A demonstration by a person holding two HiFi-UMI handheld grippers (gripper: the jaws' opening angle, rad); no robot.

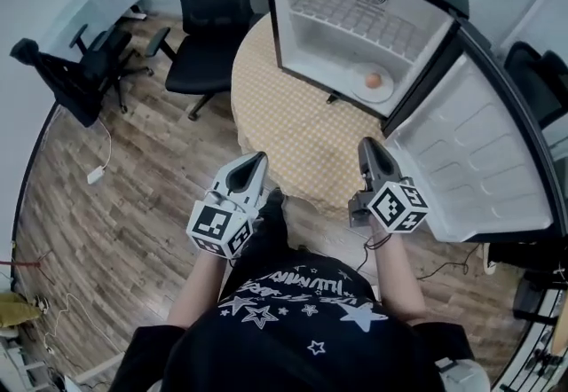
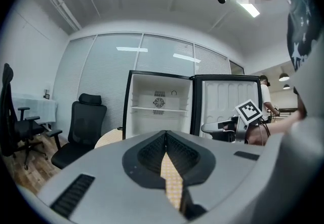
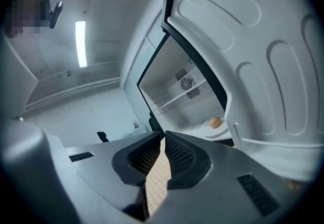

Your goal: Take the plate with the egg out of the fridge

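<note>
Both your left hand-held gripper (image 1: 259,157) and right hand-held gripper (image 1: 367,145) are closed, empty; pinch the stiff, likely slick plate (image 1: 359,90) by its near rim, level, since the egg (image 1: 374,79) may roll.

We hold our left hand-held gripper (image 1: 258,158) at about 8 o'clock of the head view, nose aimed toward 1 o'clock. Our right hand-held gripper (image 1: 366,145) is at about 4 o'clock, aimed toward 11 o'clock, so the two lean slightly inward yet stay well apart. Both lie close to level. Each pair of jaws is closed at the tips with nothing gripped. Our left forearm (image 1: 201,286) and right forearm (image 1: 397,270) reach forward from 6 o'clock, bare below the sleeves
</note>
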